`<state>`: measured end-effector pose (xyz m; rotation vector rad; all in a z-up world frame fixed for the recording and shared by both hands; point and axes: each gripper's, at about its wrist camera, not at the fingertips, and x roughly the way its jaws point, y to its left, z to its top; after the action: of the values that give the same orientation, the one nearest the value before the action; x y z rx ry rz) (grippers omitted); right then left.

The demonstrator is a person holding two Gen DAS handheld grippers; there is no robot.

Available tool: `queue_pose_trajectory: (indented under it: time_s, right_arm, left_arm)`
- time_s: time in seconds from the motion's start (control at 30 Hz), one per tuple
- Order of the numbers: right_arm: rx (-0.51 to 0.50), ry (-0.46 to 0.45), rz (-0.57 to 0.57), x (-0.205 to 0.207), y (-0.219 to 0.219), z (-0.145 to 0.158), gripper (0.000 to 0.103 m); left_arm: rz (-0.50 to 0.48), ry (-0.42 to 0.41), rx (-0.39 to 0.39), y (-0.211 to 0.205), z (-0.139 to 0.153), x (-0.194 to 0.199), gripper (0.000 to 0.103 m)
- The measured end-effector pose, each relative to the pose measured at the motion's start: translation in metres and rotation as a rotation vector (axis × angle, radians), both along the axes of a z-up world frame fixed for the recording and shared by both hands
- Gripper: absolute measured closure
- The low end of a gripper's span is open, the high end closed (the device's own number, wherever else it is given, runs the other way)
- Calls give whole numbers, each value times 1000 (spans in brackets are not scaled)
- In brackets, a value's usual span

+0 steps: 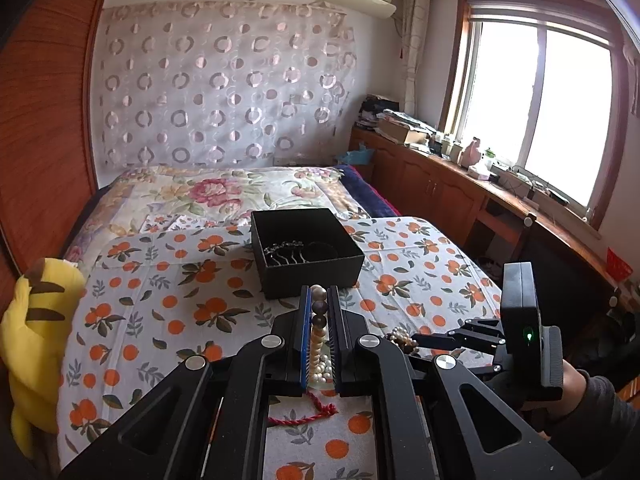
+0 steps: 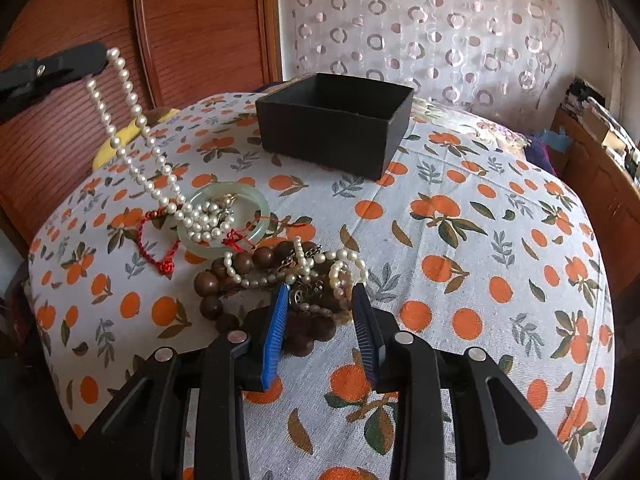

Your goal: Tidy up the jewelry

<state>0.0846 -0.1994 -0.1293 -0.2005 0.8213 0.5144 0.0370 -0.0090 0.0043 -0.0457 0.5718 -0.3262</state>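
My left gripper [image 1: 319, 292] is shut on a white pearl necklace [image 2: 132, 136]. In the right wrist view it [image 2: 105, 59] holds one end up at the top left, and the strand hangs down onto a pale green jade bangle [image 2: 262, 208]. My right gripper [image 2: 322, 304] stands open, its jaws straddling a heap of brown wooden beads [image 2: 208, 282] and a pearl bracelet [image 2: 344, 264]. A red cord bracelet [image 2: 160, 252] lies left of the bangle. Farther back, a black open box [image 1: 308, 252] [image 2: 334, 120] holds dark hair pieces [image 1: 284, 250].
Everything lies on an orange-print cloth [image 2: 460, 240] over a bed. A yellow plush toy [image 1: 36, 320] sits at the cloth's left edge. A wooden wardrobe [image 2: 192, 20] stands behind, and a cabinet counter [image 1: 460, 184] runs under the window on the right.
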Motion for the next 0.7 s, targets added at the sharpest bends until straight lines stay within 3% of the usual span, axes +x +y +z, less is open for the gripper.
queue_pose_trajectory:
  time_s: [0.13, 0.23, 0.7]
  right_arm:
    - [12, -19, -15, 0, -4, 4, 82]
    - [30, -26, -14, 0, -7, 10, 102]
    - [33, -43, -16, 3, -12, 16, 102]
  left_arm:
    - [1, 0, -2, 0, 0, 0, 96]
    - [1, 3, 1, 0, 0, 0, 96]
    - [3, 20, 1, -1, -17, 1, 96]
